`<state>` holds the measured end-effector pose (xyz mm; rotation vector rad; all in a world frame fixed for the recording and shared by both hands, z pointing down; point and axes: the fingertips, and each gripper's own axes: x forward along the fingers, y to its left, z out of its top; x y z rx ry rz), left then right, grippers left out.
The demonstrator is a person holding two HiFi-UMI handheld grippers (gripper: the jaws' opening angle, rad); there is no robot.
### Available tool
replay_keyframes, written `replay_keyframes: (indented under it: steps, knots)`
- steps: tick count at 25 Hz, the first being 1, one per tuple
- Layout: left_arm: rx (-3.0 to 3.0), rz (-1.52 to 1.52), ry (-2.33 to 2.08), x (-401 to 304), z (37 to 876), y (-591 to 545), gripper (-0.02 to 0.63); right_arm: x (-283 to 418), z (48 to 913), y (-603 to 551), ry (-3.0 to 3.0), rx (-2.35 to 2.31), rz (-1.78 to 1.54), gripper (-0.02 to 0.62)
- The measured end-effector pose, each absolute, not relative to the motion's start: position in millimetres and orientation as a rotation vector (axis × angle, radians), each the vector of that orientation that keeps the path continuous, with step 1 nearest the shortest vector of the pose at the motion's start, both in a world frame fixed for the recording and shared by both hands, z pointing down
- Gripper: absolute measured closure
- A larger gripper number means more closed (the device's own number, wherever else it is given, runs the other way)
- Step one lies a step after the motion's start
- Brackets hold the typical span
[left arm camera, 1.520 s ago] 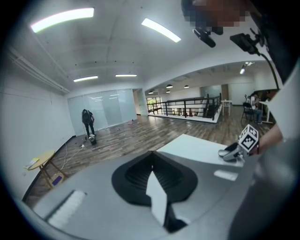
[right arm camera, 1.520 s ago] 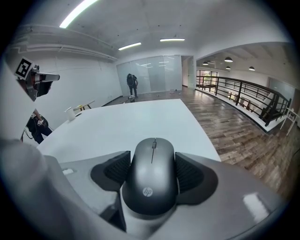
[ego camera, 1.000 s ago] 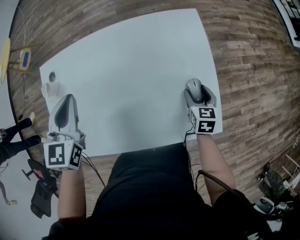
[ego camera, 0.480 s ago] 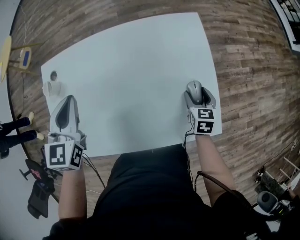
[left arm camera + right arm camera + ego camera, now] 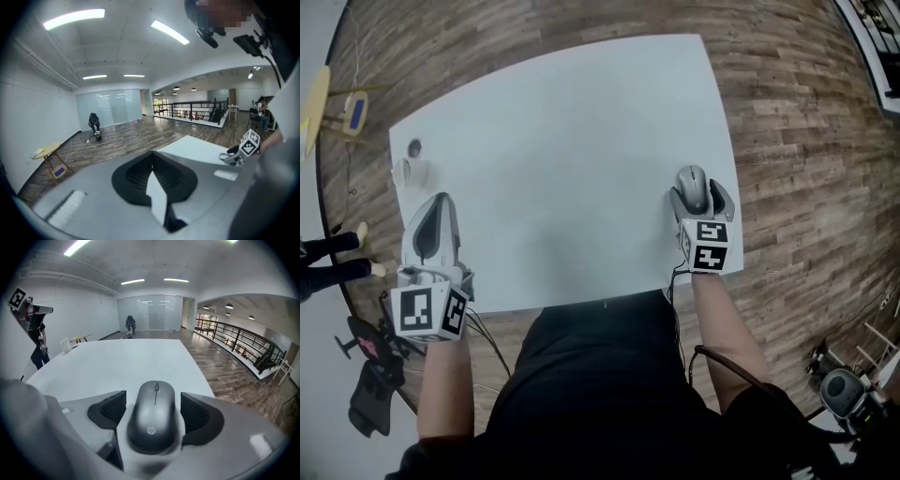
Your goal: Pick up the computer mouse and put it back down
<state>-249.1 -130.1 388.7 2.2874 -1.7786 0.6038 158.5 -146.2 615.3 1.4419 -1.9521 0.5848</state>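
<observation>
The right hand-held gripper [image 5: 701, 195] has its jaws apart, and they have just been opening. The computer mouse [image 5: 153, 419] lies between them. In the right gripper view a narrow gap shows on each side of the mouse, so the dark ribbed pads [image 5: 108, 409] do not press on it. The mouse is grey, with a small logo on its near end and a scroll wheel at its far end. It rests flat on the desk [image 5: 562, 141], near the right edge and close to the near edge, with its long side pointing away from the person. The marker cube [image 5: 709, 245] of this gripper is just on the near side of the mouse, above the person's right forearm.

The left hand-held gripper [image 5: 152, 173] has its jaws together, and nothing is between them. In the head view it sits over the near left corner of the desk, well apart from the mouse.

The desk is pale and mostly bare. A small white object [image 5: 407, 172] stands at its far left edge, just beyond the left gripper.

Around the desk there is a wooden floor [image 5: 797, 112]. A small yellow table [image 5: 44, 151] stands to the left of it. Far back in the room, a person [image 5: 130, 325] in dark clothes is bending down near the glass wall.
</observation>
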Motion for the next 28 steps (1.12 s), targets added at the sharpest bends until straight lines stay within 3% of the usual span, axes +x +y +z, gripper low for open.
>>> replay_keyframes:
  steps: [17,19,23,28]
  knots:
    - [2.329,0.521,-1.806,-247.7,372.1,-124.7,0.604,142.9,556.2,-154.5,-2.081,1.481,0.436,0.241]
    - [2.338,0.504,-1.816,-249.2,367.3,-124.1,0.604,138.3,546.2,-154.6,-2.102,1.490,0.404,0.267]
    - [2.370,0.468,-1.826,-245.4,357.9,-123.2,0.604,140.8,523.4,-153.4,-2.147,1.556,0.350,0.378]
    - [2.388,0.445,-1.828,-244.8,351.9,-126.2,0.604,140.7,494.8,-154.6,-2.200,1.600,0.256,0.444]
